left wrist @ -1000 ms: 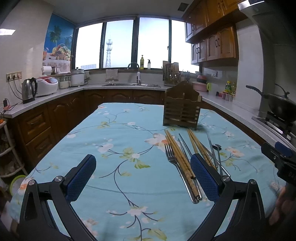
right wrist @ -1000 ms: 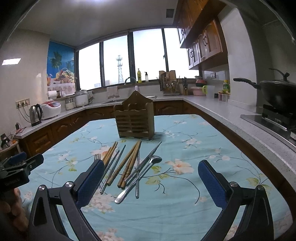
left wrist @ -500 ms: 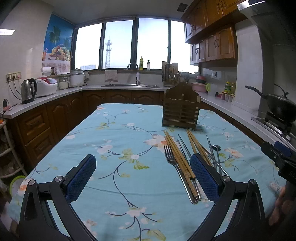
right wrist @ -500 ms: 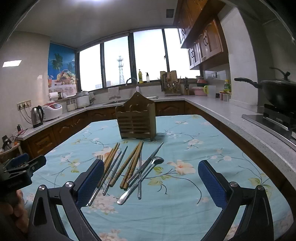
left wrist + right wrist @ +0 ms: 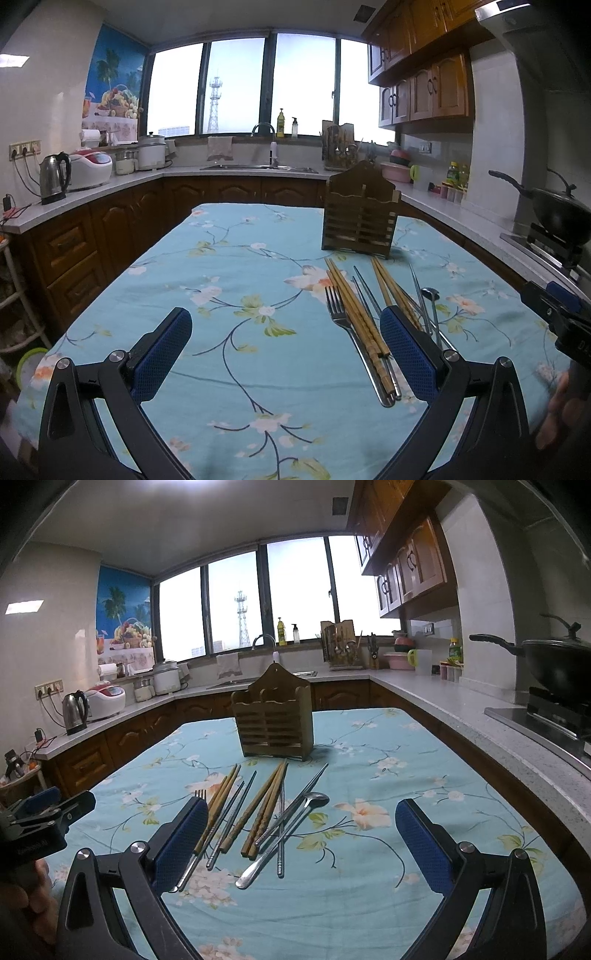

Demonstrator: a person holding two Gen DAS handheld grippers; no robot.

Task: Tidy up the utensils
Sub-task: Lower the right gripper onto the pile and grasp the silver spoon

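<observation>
Loose utensils lie on the floral tablecloth point(image 5: 369, 867): a fork point(image 5: 341, 317), wooden chopsticks point(image 5: 264, 808), metal chopsticks point(image 5: 231, 821) and a long spoon point(image 5: 284, 836). A slatted wooden utensil holder point(image 5: 275, 722) stands upright behind them; it also shows in the left wrist view point(image 5: 360, 221). My left gripper point(image 5: 286, 349) is open and empty, above the cloth, left of the utensils. My right gripper point(image 5: 303, 836) is open and empty, with the utensils between its fingers' line of sight.
The table point(image 5: 221, 258) is ringed by kitchen counters. A kettle point(image 5: 53, 179) and rice cooker point(image 5: 92, 170) stand at the left, a sink point(image 5: 258, 168) at the back, and a wok point(image 5: 554, 664) on the stove at the right.
Both grippers have edged slightly forward and lower toward the utensils. Nothing on the table has moved.
</observation>
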